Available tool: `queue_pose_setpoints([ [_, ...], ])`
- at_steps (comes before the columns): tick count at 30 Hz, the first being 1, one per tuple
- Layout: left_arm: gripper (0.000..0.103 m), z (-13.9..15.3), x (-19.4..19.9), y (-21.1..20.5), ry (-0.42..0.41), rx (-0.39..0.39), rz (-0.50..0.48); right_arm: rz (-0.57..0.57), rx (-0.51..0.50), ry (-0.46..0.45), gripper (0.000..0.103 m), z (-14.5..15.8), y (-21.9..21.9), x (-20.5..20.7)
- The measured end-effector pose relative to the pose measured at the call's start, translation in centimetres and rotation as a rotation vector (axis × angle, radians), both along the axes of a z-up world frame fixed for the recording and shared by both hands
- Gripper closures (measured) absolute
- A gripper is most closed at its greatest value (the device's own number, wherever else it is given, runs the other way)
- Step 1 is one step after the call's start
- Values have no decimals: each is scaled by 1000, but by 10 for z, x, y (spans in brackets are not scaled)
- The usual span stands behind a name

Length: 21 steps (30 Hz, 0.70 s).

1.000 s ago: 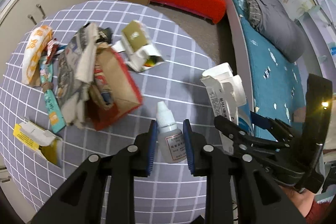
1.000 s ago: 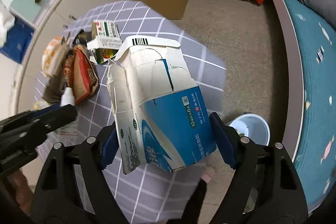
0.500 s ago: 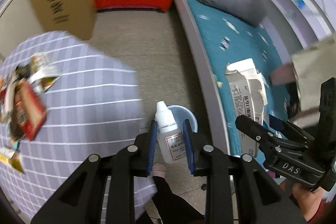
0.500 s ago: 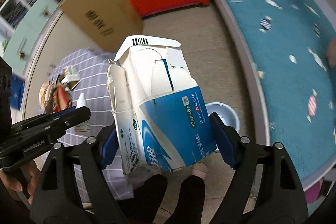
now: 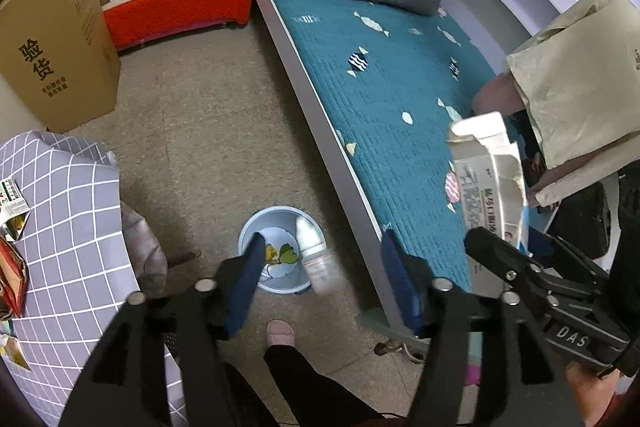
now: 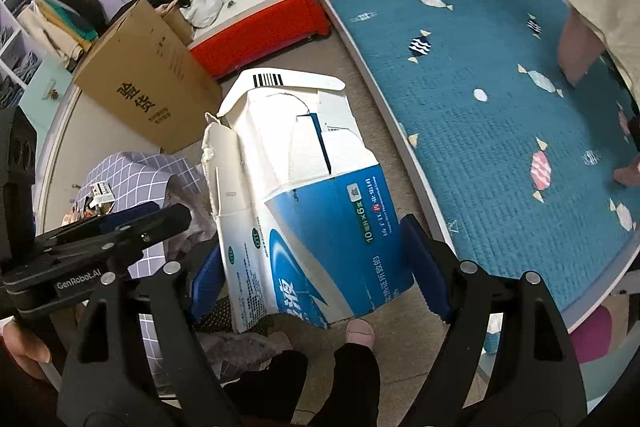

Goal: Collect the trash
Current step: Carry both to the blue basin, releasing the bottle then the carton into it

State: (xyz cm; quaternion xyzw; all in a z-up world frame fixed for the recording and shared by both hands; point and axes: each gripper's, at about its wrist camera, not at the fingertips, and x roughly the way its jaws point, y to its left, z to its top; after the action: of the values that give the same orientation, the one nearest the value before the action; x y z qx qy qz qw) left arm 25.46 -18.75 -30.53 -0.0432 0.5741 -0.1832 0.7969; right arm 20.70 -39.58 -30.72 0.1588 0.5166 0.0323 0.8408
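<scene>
My left gripper hangs over a pale blue bin on the floor, and its jaws are opening. A small white dropper bottle is blurred between them, touching neither pad and tilted above the bin's right side. Yellow and green scraps lie in the bin. My right gripper is shut on a torn blue-and-white cardboard box, held upright above the floor. In the left wrist view this box and the right gripper are off to the right, over the bed's edge.
A table with a grey checked cloth holding more wrappers stands at the left. A tall cardboard carton and a red bench stand beyond. A bed with a teal cover runs along the right. A person's slippered foot is beside the bin.
Both grippers swung from over the table to the floor beside the bed. The left jaws spread apart and the dropper bottle came loose between them. The right still holds its box.
</scene>
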Motion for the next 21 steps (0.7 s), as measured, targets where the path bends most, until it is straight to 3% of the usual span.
queue_pose_setpoints([
  [21, 36, 24, -8, 38, -64, 64, 129, 83, 31, -19, 21, 0, 22, 10],
])
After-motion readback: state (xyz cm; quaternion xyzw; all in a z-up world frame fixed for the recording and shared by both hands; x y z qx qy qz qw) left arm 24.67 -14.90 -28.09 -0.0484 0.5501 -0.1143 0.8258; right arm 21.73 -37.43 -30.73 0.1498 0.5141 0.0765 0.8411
